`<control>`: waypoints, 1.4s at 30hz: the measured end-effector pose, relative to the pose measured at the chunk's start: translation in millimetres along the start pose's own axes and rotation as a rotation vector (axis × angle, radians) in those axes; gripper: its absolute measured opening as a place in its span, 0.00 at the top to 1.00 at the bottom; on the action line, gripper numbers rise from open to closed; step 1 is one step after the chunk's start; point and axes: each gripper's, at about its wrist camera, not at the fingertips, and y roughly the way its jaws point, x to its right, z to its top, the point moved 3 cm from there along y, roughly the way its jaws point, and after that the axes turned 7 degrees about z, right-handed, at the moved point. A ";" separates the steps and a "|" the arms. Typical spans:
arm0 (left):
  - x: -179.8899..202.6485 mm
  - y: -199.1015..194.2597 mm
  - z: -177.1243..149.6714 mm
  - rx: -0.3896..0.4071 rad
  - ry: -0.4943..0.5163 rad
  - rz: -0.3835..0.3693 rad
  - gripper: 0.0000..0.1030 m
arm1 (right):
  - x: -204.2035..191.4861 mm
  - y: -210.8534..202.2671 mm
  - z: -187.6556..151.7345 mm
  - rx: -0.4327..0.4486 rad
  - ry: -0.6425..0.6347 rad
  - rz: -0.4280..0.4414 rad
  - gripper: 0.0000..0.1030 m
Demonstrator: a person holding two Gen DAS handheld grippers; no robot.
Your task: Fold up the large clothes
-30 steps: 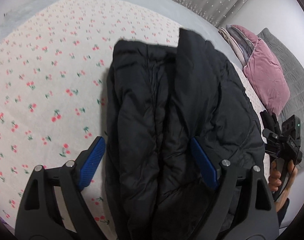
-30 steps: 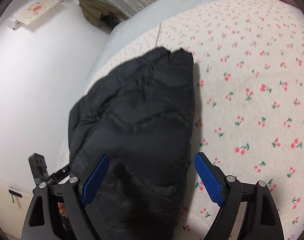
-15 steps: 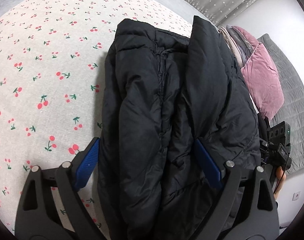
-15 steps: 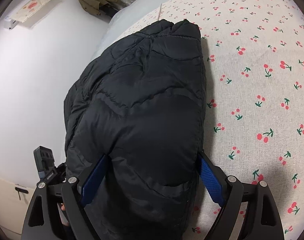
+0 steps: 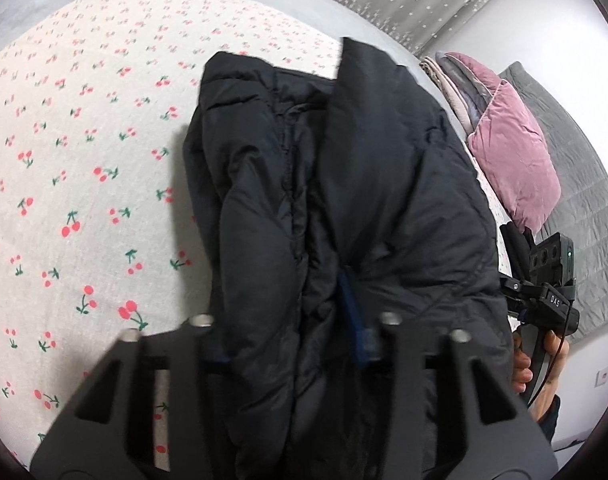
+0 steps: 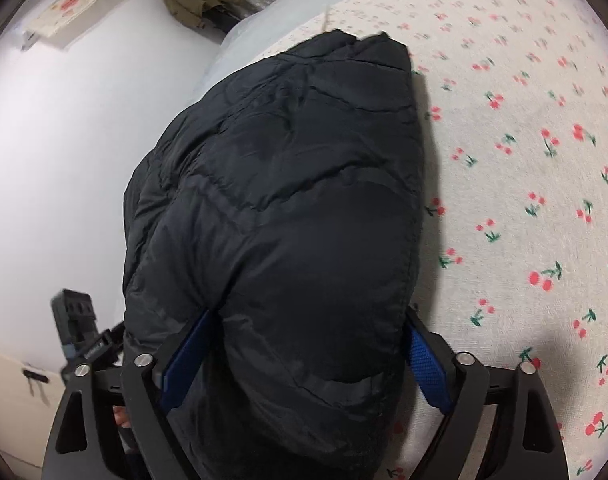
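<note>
Here, black jacket (image 5: 344, 200) between left hand-held gripper (image 5: 288, 320) pads

left claw (image 5: 288, 320) blurred, jacket (image 5: 344, 208) hides left pad.

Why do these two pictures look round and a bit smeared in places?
Both views come through fisheye lenses, so the bed bulges and the corners go dark. Left wrist view: the left tongs are blurred as they close on the black jacket. Right wrist view: sharper, soft even light, cherry print slightly smeared, right tongs crisp.
</note>
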 end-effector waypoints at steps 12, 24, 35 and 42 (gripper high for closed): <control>9.3 -13.4 10.3 0.107 0.032 0.056 0.85 | -62.2 -6.0 -12.6 0.104 -0.217 -0.133 0.65; 3.3 -24.2 28.8 0.169 0.004 0.048 0.87 | -95.5 -13.4 -41.9 0.195 -0.410 -0.254 0.75; -23.6 -50.4 41.3 0.246 -0.008 0.024 0.88 | -118.7 5.1 -58.7 0.269 -0.543 -0.305 0.79; -50.8 -88.9 84.5 0.347 -0.011 0.057 0.89 | -163.0 43.1 -52.3 0.308 -0.625 -0.276 0.83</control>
